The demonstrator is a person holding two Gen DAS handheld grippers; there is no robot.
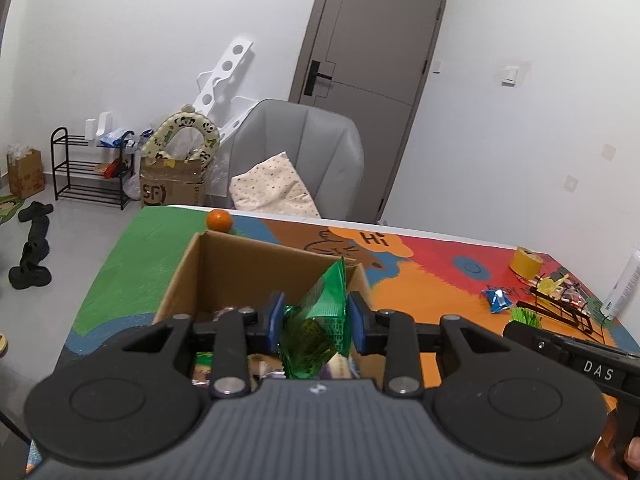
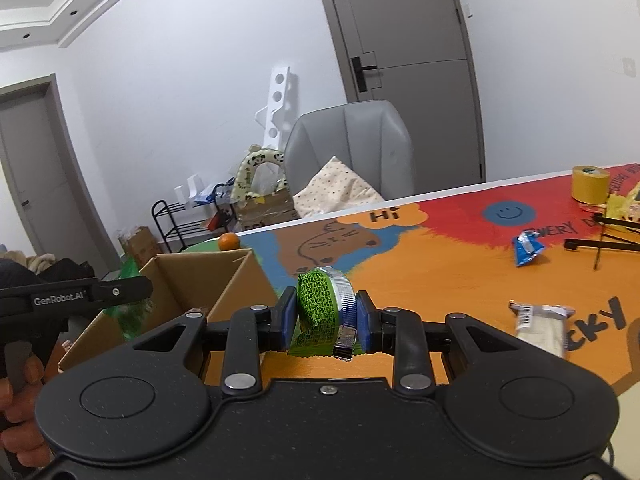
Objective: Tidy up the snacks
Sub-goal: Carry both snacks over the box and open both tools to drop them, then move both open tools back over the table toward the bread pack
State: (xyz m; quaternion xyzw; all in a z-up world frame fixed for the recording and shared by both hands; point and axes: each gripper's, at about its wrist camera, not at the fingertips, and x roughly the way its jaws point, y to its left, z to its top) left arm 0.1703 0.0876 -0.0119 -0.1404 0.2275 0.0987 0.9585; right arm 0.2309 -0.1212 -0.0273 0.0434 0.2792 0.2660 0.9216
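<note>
Crumpled green snack packet [image 1: 316,320] clamped above the cardboard box [image 1: 188,268].

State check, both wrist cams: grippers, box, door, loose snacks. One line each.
left gripper: shut on green packet, over the box
right gripper: shut on crumpled green wrapper, above the table
cardboard box: open, snacks inside
door: closed
blue packet: loose on table
white packet: flat on table
tape roll: upright on table
</note>
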